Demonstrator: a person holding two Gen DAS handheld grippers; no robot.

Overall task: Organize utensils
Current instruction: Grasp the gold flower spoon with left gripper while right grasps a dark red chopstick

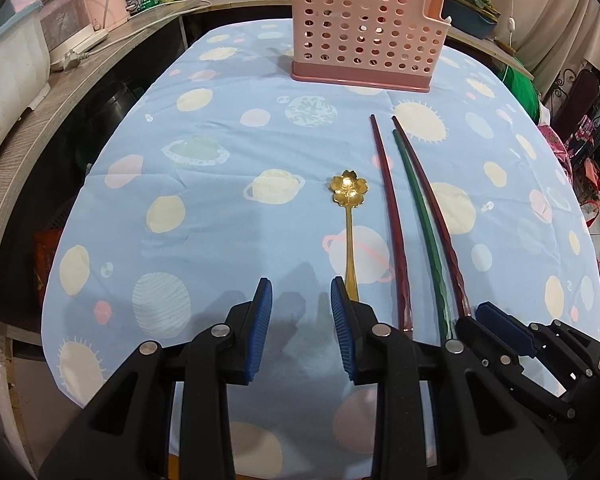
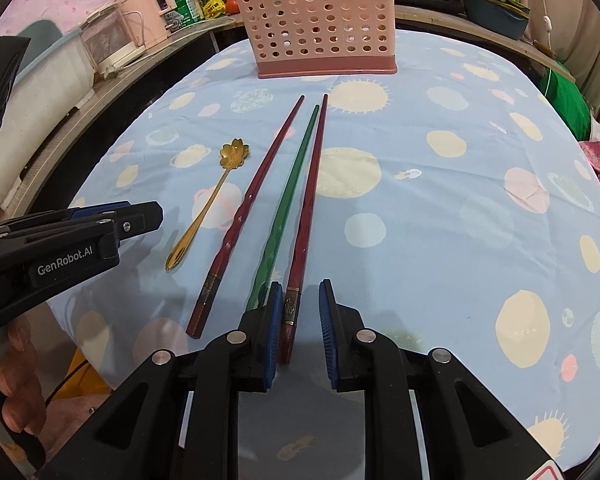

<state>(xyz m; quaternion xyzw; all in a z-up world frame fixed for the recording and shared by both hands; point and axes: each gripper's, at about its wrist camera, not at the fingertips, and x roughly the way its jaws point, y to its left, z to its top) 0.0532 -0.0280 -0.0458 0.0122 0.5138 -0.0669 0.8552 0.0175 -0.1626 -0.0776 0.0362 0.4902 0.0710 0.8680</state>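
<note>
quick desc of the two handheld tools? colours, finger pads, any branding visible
Both match: the left tool and right tool have matte black plastic bodies with angular scissor-style linkages, round silver pivot pins, and blue ribbed rubber pads lining the inner faces of the two fingers. Seen from the right wrist view, the left tool's side carries white "GenRobot.AI" lettering. No cables or sleeves visible.

White letters say "GenRobot.AI" on the side of the black plastic left gripper (image 2: 156,212). No other words can be read.

A gold flower-bowled metal spoon (image 1: 349,216) lies beside 3 long chopsticks, 2 dark red (image 1: 388,216) and 1 green (image 1: 418,216), before a pink perforated plastic caddy (image 1: 366,30).
</note>
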